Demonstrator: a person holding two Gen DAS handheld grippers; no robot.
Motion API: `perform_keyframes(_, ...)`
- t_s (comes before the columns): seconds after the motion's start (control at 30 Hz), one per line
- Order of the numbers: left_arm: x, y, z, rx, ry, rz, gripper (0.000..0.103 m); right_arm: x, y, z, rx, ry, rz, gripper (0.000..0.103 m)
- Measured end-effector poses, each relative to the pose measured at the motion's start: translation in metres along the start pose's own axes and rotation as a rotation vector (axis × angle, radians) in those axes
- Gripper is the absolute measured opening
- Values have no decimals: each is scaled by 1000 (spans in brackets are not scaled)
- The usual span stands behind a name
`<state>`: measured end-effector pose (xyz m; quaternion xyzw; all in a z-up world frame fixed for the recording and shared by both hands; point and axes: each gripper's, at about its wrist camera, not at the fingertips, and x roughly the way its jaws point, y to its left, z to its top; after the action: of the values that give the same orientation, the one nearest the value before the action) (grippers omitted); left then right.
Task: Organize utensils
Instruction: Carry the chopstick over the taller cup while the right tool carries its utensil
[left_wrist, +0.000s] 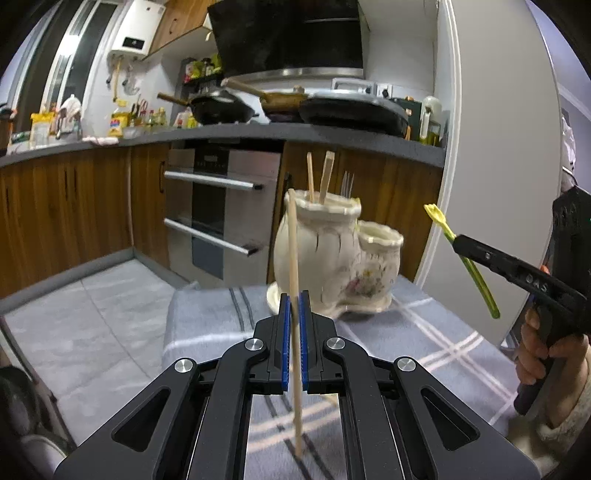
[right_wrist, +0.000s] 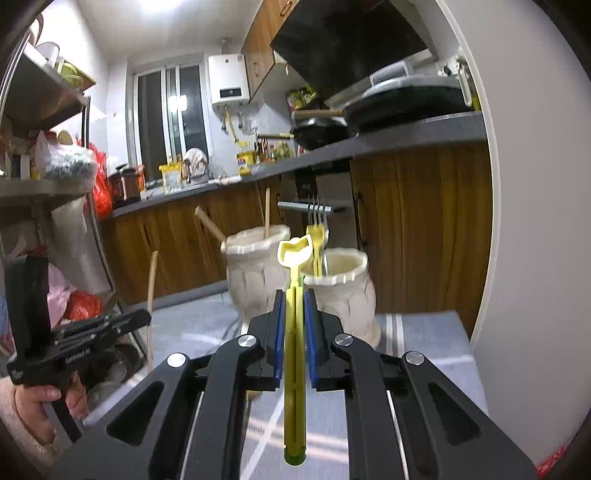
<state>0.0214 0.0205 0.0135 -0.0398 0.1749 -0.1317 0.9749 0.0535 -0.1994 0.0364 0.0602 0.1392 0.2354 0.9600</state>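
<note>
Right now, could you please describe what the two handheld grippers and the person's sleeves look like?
Both are matte black. The left gripper and right gripper each have angular linkage arms with triangular cutouts, round silver pivot bolts, and fingers lined with ribbed blue pads. Embossed lettering, too blurred to read, marks their sides. The hand on the pistol-style handle wears a fuzzy, light-coloured sleeve.

My left gripper (left_wrist: 294, 314) pinches a wooden chopstick (left_wrist: 294, 266) upright before the cream double-mouthed ceramic holder (left_wrist: 332, 254) — my right gripper (left_wrist: 458, 242) grips a yellow plastic utensil (left_wrist: 443, 225) beside it.
</note>
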Motion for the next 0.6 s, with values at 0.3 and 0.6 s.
perform_keyframes(0.3, 13, 6, 38, 19, 2, 18, 2, 29, -17, 44, 91, -70, 13, 10)
perform_keyframes(0.6, 93, 10, -1, 46, 383, 52, 20, 40, -4, 72, 78, -115, 20, 10)
